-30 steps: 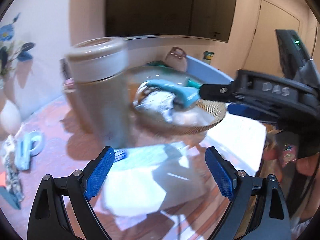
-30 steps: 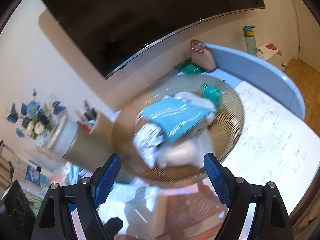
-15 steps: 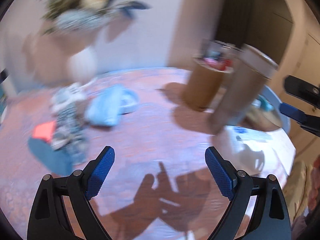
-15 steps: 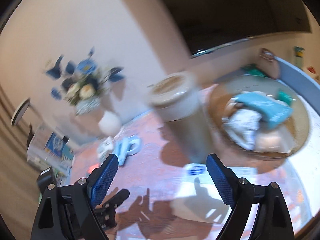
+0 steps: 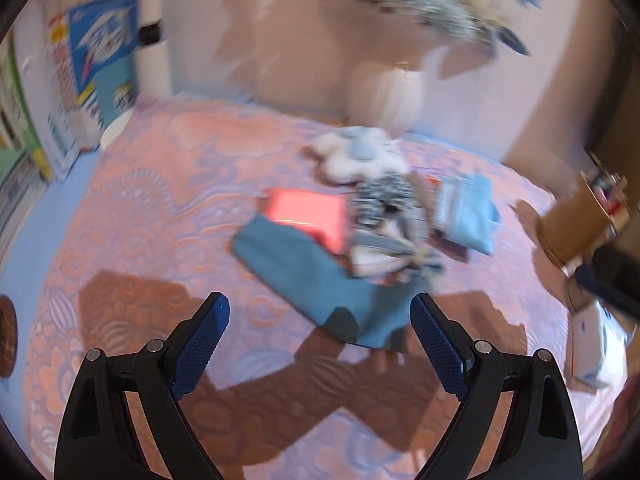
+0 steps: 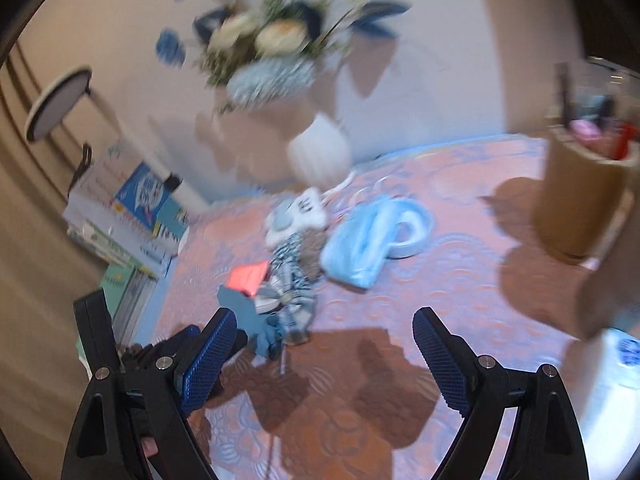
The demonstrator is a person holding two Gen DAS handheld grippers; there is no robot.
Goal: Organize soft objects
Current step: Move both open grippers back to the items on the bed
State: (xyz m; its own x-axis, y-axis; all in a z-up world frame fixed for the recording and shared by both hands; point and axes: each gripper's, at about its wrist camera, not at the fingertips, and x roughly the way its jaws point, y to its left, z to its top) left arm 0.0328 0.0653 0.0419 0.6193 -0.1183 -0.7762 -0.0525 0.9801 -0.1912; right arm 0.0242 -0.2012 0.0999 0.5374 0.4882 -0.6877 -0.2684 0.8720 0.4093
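Note:
A pile of soft things lies on the pink patterned tablecloth point(image 5: 140, 240): a teal cloth point(image 5: 312, 276), a red-orange piece point(image 5: 308, 216), a striped black-and-white cloth point(image 5: 384, 208), a white plush point(image 5: 356, 152) and a light blue folded cloth point(image 5: 468, 212). My left gripper point(image 5: 320, 320) is open and empty, just in front of the teal cloth. My right gripper point(image 6: 324, 332) is open and empty, farther back; the striped cloth point(image 6: 288, 268) and light blue cloth point(image 6: 372, 240) lie ahead of it. The left gripper's body point(image 6: 120, 360) shows at the lower left of the right wrist view.
A white vase point(image 6: 320, 152) with blue and white flowers stands behind the pile. A brown cylinder holder point(image 6: 580, 196) stands at the right. Boxes and books point(image 6: 132, 216) are stacked at the left beyond the table. White paper point(image 5: 600, 344) lies at the right edge.
Both grippers have swung left, away from the wicker basket of soft things, towards the pile on the tablecloth. The left gripper has come close to the teal cloth. Both stay open.

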